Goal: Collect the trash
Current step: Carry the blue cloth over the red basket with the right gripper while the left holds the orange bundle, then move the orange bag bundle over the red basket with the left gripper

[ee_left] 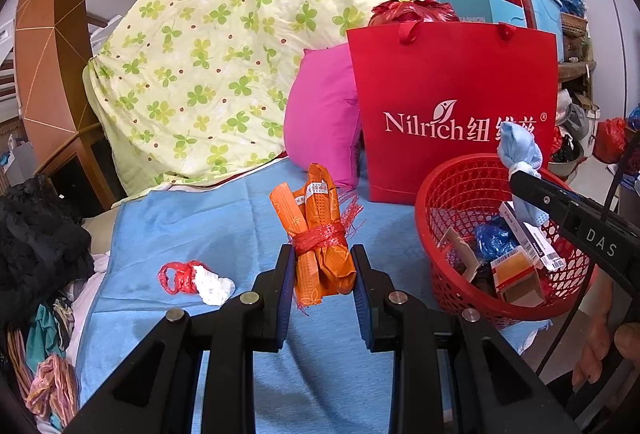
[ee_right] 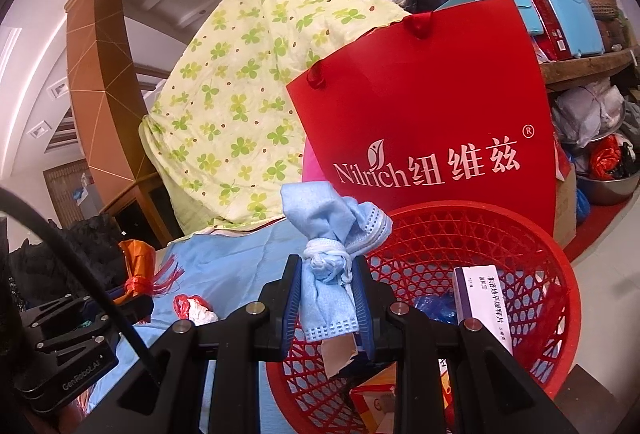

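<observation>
I am clamping my right gripper (ee_right: 326,294) on the blue mask bundle (ee_right: 332,258) above the red basket (ee_right: 540,266), while my left gripper (ee_left: 322,274) is squeezing the orange packet bundle (ee_left: 320,234) at twelve o'clock.

An orange wrapper bundle (ee_left: 322,234), rolled and tied round the middle with red plastic string, stands nearly upright, pinched between the left tongs (ee_left: 323,274). A knotted blue face mask (ee_right: 330,266), bound with its own white ear loops, is clamped in the right tongs (ee_right: 328,298) above the red basket (ee_right: 552,254), which holds small boxes and blue plastic. A red-and-white crumpled scrap (ee_left: 196,280) lies on the blue cloth (ee_left: 192,226).
</observation>
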`<act>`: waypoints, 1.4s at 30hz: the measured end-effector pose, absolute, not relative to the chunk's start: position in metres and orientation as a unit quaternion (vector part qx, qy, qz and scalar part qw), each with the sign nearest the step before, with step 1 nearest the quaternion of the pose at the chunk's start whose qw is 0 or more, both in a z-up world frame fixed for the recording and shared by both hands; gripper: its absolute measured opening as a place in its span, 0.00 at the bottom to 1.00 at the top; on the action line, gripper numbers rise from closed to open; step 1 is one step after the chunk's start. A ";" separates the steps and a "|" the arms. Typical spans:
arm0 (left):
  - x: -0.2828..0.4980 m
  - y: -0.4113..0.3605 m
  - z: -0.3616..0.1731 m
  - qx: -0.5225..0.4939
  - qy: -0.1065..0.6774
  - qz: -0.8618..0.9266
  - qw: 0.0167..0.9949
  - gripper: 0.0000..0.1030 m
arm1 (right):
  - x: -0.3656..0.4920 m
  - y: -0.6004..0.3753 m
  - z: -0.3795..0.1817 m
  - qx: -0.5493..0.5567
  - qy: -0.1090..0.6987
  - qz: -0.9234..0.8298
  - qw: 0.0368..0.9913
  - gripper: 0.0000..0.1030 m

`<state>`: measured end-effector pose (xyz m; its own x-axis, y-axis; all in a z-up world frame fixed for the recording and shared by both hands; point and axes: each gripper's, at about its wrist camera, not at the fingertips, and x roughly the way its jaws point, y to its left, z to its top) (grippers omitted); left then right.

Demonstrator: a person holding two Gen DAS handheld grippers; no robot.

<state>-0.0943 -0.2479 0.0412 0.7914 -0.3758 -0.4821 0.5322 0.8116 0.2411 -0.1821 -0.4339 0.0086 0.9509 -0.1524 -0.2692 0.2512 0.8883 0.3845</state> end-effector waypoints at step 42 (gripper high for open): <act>-0.110 -0.277 0.037 0.209 0.208 -0.276 0.915 0.28 | -0.204 -0.458 0.004 0.236 0.109 -0.133 0.956 0.26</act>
<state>-0.1098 -0.2768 0.0371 0.7612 -0.4180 -0.4959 0.5921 0.7598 0.2684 -0.2039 -0.4582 0.0040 0.9408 -0.2025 -0.2718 0.3058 0.8529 0.4232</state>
